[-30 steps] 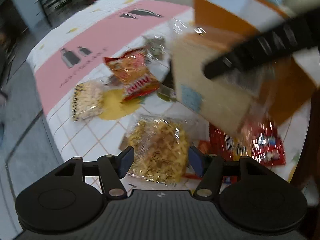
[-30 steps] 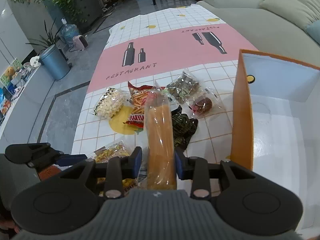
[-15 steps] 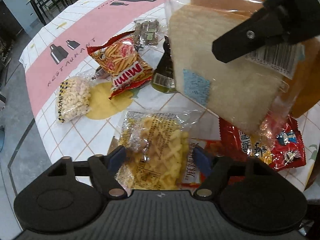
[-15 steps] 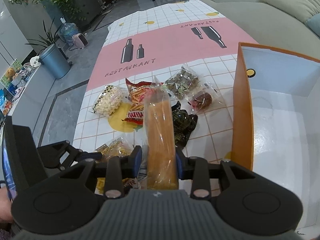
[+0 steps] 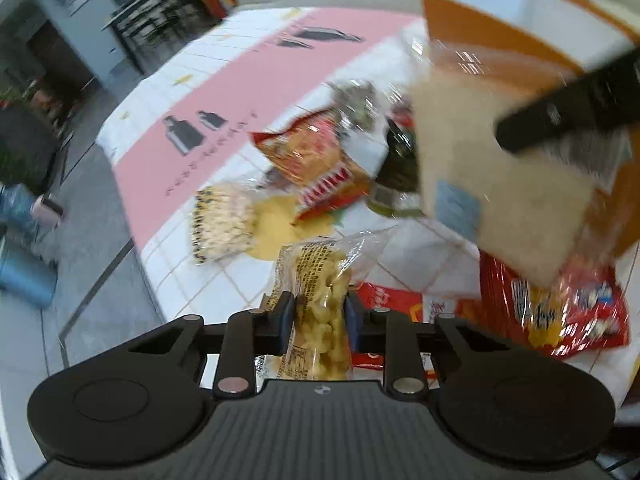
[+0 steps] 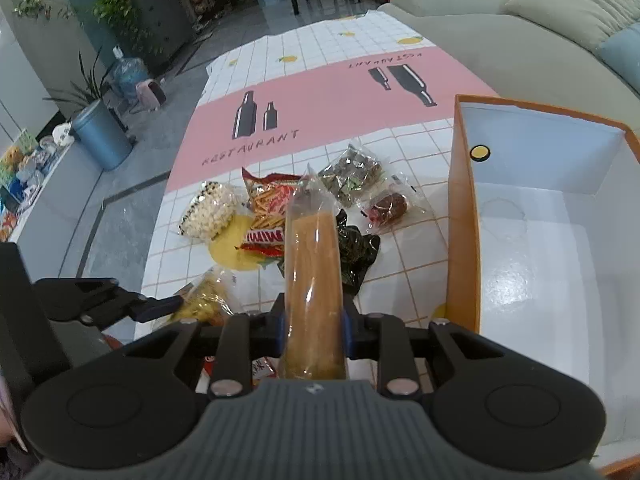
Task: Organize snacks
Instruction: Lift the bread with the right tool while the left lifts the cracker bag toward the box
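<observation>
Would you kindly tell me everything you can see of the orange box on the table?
The orange box is open-topped, with orange outer walls and a glossy white inside that looks like coated cardboard. A small yellow disc sits on its far inner wall. It stands upright on the tablecloth, at the right of the snack pile. Nothing shows inside it. The bread packet in the right gripper hangs left of its near wall, apart from it.
</observation>
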